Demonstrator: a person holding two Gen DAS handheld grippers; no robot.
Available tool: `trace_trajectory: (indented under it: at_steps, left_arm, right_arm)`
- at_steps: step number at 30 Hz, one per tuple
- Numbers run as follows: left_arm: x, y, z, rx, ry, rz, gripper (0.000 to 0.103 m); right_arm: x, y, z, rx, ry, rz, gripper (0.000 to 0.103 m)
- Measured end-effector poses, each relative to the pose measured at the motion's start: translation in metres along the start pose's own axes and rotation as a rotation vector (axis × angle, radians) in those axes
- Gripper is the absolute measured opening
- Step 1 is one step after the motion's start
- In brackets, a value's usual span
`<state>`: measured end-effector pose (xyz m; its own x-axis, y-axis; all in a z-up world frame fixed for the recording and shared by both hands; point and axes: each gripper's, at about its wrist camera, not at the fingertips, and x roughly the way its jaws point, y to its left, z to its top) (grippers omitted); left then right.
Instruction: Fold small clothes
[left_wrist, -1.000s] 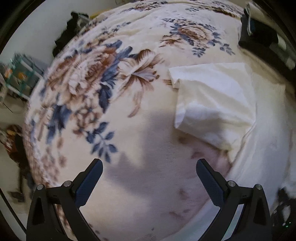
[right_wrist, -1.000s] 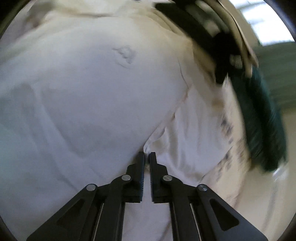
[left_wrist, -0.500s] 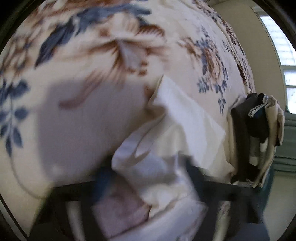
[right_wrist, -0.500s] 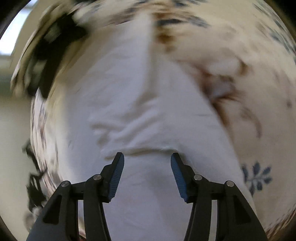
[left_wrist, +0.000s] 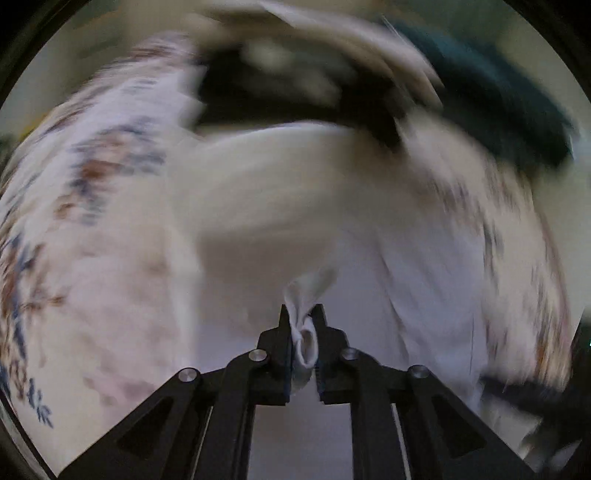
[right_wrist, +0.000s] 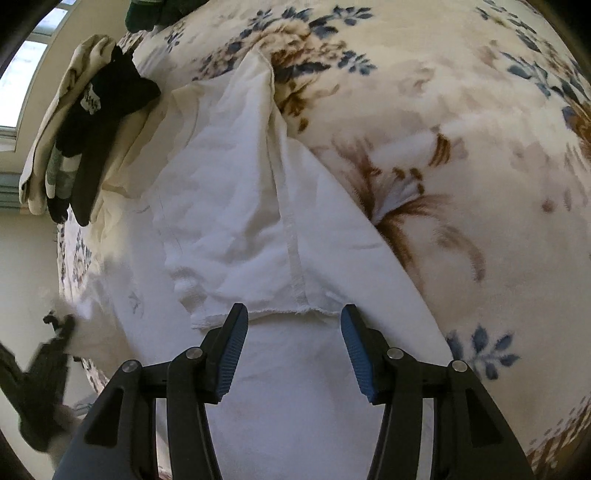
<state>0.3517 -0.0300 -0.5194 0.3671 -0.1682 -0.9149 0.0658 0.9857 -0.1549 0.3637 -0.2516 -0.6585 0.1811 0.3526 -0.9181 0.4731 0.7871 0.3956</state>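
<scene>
Left hand-held gripper (left_wrist: 302, 325) | pinching white garment (left_wrist: 280, 192) corner | jaws just closed

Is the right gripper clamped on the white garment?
No, the right gripper stands open above the white garment, pads touching nothing.

The left gripper (left_wrist: 301, 314) filled the bottom centre of the left wrist view: two matte black fingers (left_wrist: 275, 354), each a flat, angular bar tapering to a pointed tip, with a thin blue edge along the inner face. Round silver screws (left_wrist: 258, 355) sat at the pivots, two per side, and triangular cut-outs opened in the black linkage plates toward the lower corners.

The right gripper (right_wrist: 291, 325), at the bottom of the right wrist view, had the same black frame, silver screws (right_wrist: 394, 353) and triangular openings. Its pads (right_wrist: 232, 350) were bright blue with fine ribbing across them.
</scene>
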Motion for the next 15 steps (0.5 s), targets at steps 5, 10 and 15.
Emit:
trace_trajectory:
  at_steps: [5, 10, 15]
  left_arm:
    - [-0.004, -0.020, -0.038, 0.045, 0.050, 0.025, 0.041]
    - [-0.018, 0.029, -0.056, -0.027, 0.034, 0.101, 0.092]
    - [0.002, 0.072, -0.049, -0.083, 0.049, 0.204, 0.092]
  right_arm:
    - [-0.015, 0.005, 0.009, 0.000, 0.006, -0.016, 0.055]
    - [-0.023, 0.036, 0.024, -0.123, 0.043, 0.018, 0.055]
    - [0.011, 0.099, 0.048, -0.274, 0.136, 0.100, 0.055]
